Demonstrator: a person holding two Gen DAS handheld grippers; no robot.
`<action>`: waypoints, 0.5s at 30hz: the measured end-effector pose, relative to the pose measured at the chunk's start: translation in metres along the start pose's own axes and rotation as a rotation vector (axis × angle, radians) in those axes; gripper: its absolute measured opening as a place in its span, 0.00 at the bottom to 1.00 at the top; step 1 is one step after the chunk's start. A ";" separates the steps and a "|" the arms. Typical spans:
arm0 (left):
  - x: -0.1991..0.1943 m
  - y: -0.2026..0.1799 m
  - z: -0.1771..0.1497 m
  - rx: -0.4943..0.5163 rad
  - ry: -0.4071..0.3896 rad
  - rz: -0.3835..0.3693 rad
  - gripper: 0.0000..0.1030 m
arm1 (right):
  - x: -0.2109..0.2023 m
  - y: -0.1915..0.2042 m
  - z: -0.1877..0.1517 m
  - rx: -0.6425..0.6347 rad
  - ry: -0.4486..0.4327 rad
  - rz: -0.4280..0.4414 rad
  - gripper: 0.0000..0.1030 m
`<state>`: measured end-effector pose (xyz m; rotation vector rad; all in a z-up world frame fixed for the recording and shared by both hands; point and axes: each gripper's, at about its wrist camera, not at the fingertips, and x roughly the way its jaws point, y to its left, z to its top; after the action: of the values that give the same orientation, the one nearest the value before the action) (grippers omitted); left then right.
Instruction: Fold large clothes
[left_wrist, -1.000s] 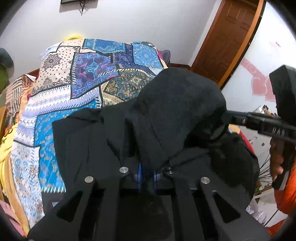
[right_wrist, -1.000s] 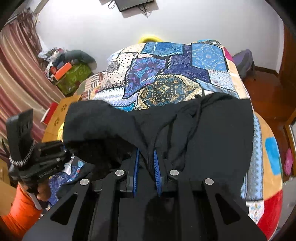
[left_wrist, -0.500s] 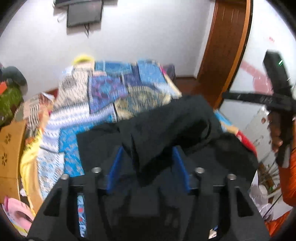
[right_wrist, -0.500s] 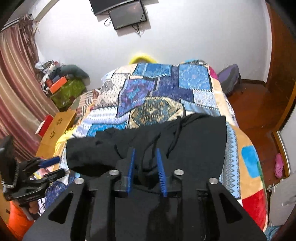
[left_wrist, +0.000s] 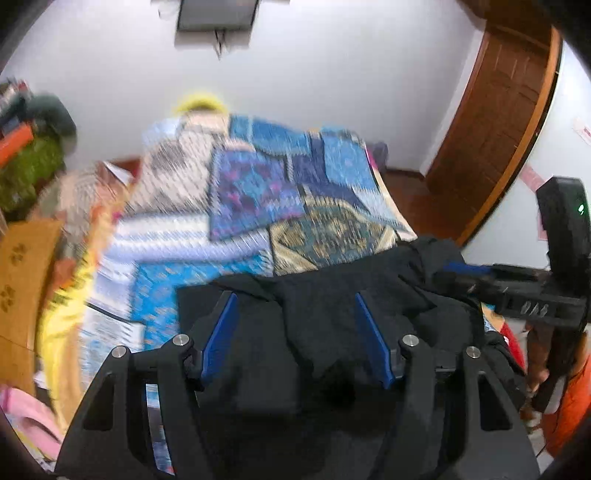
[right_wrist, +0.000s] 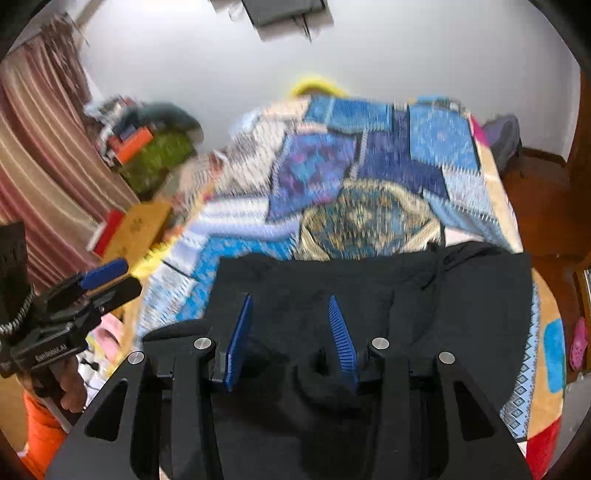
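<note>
A large black garment (left_wrist: 332, 310) lies folded on the near end of a bed with a blue patchwork cover (left_wrist: 258, 192); it also shows in the right wrist view (right_wrist: 424, 295). My left gripper (left_wrist: 293, 299) is open, its blue pads wide apart above the cloth, holding nothing. My right gripper (right_wrist: 290, 301) is open above the garment, also empty. The right gripper shows at the right of the left wrist view (left_wrist: 458, 267). The left gripper shows at the left of the right wrist view (right_wrist: 105, 267).
The bed cover (right_wrist: 369, 177) stretches to the far wall. A wooden door (left_wrist: 498, 129) stands at the right. A cluttered pile with a green box (right_wrist: 155, 151) and striped curtains (right_wrist: 40, 155) are at the left. A wooden box (left_wrist: 22, 280) stands beside the bed.
Both grippers were shut on the black garment a second ago. They have opened, let it drop flat on the bed, and drawn back and up.
</note>
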<state>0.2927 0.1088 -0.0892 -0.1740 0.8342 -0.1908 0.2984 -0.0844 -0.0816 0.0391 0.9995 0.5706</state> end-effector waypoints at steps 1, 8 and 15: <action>0.011 0.001 0.001 -0.014 0.029 -0.023 0.62 | 0.014 -0.006 -0.002 0.018 0.050 -0.010 0.38; 0.051 -0.010 -0.017 -0.034 0.160 -0.183 0.62 | 0.015 -0.021 -0.032 0.006 0.128 0.005 0.38; 0.046 -0.028 -0.056 0.028 0.212 -0.228 0.68 | 0.003 -0.014 -0.065 -0.136 0.122 -0.086 0.46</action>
<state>0.2784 0.0669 -0.1525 -0.2249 1.0213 -0.4404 0.2534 -0.1099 -0.1241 -0.1603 1.0736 0.5657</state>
